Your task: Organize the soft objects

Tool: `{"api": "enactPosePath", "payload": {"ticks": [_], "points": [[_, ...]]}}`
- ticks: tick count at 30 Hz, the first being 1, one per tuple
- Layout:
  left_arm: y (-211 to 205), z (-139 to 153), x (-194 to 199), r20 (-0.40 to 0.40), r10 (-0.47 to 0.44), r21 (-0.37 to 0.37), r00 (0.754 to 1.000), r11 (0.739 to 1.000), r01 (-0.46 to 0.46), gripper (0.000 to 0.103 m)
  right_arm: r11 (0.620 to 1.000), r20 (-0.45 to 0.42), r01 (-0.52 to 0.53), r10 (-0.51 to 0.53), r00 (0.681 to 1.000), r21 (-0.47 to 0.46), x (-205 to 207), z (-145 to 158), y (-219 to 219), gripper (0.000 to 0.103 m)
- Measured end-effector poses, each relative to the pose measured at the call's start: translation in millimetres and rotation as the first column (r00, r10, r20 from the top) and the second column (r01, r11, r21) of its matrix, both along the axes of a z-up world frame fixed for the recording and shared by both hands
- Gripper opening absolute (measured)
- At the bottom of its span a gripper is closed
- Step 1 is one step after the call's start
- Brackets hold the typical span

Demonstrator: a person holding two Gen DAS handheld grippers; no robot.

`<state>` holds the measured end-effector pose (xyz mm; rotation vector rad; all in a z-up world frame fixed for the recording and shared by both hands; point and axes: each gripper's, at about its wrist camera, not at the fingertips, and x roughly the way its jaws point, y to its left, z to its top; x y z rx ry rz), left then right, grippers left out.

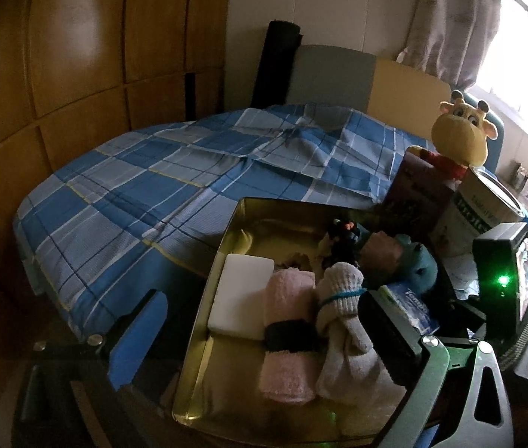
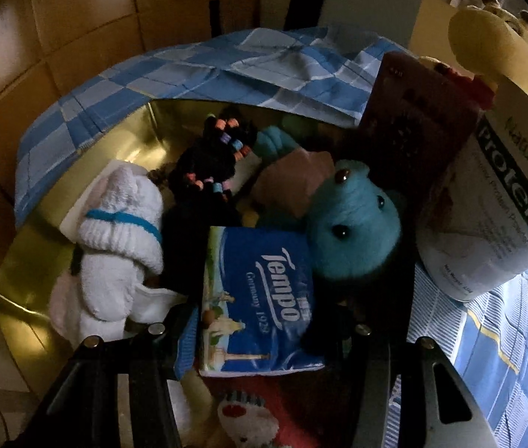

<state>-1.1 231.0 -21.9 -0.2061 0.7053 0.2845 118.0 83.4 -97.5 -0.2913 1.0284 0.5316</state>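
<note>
A gold tin [image 1: 204, 339] sits on a bed with a blue checked cover [image 1: 144, 186], already holding most of the soft things: a white sponge block [image 1: 239, 295], a pink rolled towel [image 1: 288, 328] with a dark band, a white towel bundle [image 2: 114, 246] tied with a blue band, a black beaded piece [image 2: 211, 156] and a blue plush toy [image 2: 353, 224]. The right tongs [image 2: 264, 313] are pinching a Tempo tissue pack [image 2: 260, 298] low over the tin's right side, the pack pressed up against the plush. The left tongs [image 1: 267, 339] stand spread wide with nothing between them, one blue pad [image 1: 140, 339] outside the tin's left wall. The likely step in hand is setting the tissue pack into the tin. The free room there looks tight, so a release here could leave the pack perched on the plush or the bundle, from where it may slide over the rim. Pushing down to seat it could tip the plush against the Protein canister [image 2: 499, 209] and dark box [image 2: 413, 127] standing just beside the tin, with a yellow giraffe toy [image 1: 462, 130] behind them. The soft mattress may also let the tin rock under a push, and the left tongs, apart from the wall, would not steady it
</note>
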Motion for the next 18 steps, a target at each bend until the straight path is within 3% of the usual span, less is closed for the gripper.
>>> {"api": "enactPosePath", "payload": {"ticks": [4, 7, 18], "points": [[-4.0, -1.0, -0.7, -0.006, -0.003, 0.014, 1.0, 1.0, 0.004, 0.103, 1.0, 0.027, 0.007, -0.008, 1.0, 0.018, -5.4, 3.7, -2.6, 0.056], [-7.1, -1.4, -0.9, -0.01, -0.004, 0.026, 1.0, 1.0, 0.004, 0.103, 0.999, 0.046, 0.021, -0.022, 0.999, 0.041, -9.1, 10.3, -7.1, 0.067], [-24.8, 2.6, -5.0, 0.008, -0.023, 0.059, 1.0, 0.998, 0.022, 0.103, 0.983, 0.152, 0.111, -0.133, 0.979, 0.145, -28.1, 44.7, -28.1, 0.067]]}}
